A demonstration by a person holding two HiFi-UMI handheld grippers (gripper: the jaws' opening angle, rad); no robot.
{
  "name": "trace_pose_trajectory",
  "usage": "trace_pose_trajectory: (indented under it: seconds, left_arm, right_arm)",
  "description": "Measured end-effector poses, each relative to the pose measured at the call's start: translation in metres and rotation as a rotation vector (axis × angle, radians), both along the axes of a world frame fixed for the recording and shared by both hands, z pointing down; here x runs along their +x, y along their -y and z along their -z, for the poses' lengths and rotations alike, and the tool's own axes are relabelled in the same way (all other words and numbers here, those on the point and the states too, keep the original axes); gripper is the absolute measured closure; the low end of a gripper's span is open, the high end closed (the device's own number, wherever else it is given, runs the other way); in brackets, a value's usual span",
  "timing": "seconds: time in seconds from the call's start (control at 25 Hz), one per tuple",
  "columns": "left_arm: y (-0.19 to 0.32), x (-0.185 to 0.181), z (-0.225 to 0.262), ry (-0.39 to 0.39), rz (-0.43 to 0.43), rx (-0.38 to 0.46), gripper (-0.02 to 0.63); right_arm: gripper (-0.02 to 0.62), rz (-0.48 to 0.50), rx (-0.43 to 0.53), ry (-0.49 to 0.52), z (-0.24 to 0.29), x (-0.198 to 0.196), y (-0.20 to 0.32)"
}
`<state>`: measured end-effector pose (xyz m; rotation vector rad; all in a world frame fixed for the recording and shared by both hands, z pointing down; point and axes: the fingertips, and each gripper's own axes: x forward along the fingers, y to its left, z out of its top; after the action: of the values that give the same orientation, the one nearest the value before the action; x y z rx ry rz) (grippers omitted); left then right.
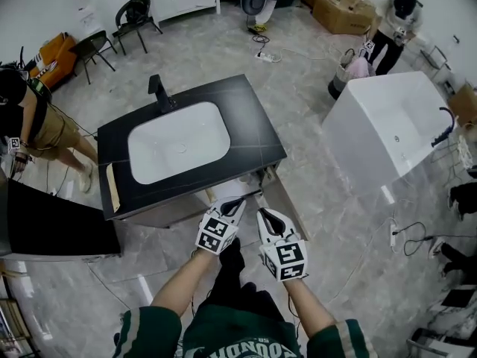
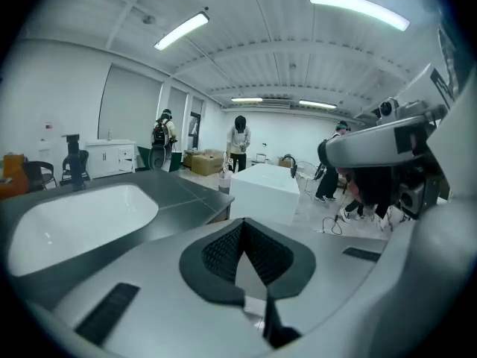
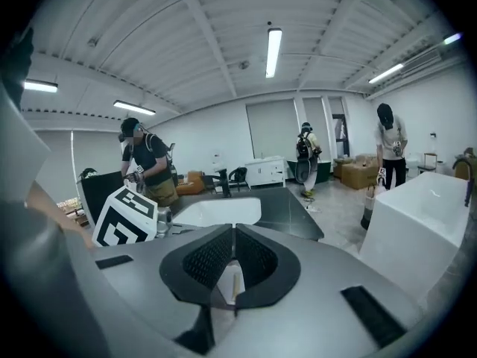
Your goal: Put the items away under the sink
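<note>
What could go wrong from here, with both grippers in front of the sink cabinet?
The left gripper and right gripper are shut, close together: they may knock each other. What looks like an open cabinet door stands near the person's legs and could be bumped. A floor power strip could trip someone.

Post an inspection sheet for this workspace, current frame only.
Surface: black counter with a white sink and black tap; nothing lies on it.
Job's things: no items to put away seen; a cabinet door under the counter looks open.
Clutter: nothing seen on the counter; cardboard boxes by the far wall.
Grippers: left hand-held gripper and right hand-held gripper both shut and empty, side by side in front of the counter.
Cables: power strip on the floor beyond the counter; loose cable at the right.
Surroundings: white bathtub, chairs, people nearby.
</note>
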<state>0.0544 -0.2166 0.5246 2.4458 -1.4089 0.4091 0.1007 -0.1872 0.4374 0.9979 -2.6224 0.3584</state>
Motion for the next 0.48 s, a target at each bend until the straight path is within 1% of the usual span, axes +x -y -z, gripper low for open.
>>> trace_pose_trajectory:
  seconds: [0.12, 0.16, 0.32, 0.4, 0.48]
  left_arm:
    - [-0.03, 0.001, 0.042, 0.073, -0.028, 0.011, 0.595]
    - [-0.038, -0.003, 0.056, 0.086, -0.028, 0.012, 0.595]
    - [-0.058, -0.029, 0.111, 0.111, 0.004, 0.029, 0.595]
    - [-0.064, -0.043, 0.128, 0.124, 0.026, 0.048, 0.595]
    - [-0.073, -0.057, 0.137, 0.117, 0.055, 0.063, 0.595]
  right_arm:
    - [0.552, -0.015, 0.004, 0.022, 0.048, 0.012, -0.017]
    - [0.552, -0.018, 0.007, 0.03, 0.064, 0.014, -0.022]
    - [0.552, -0.015, 0.045, 0.057, 0.121, 0.009, -0.041]
    - [0.552, -0.005, 0.063, 0.059, 0.139, 0.003, -0.049]
    - [0.552, 0.004, 0.074, 0.055, 0.147, -0.005, -0.059]
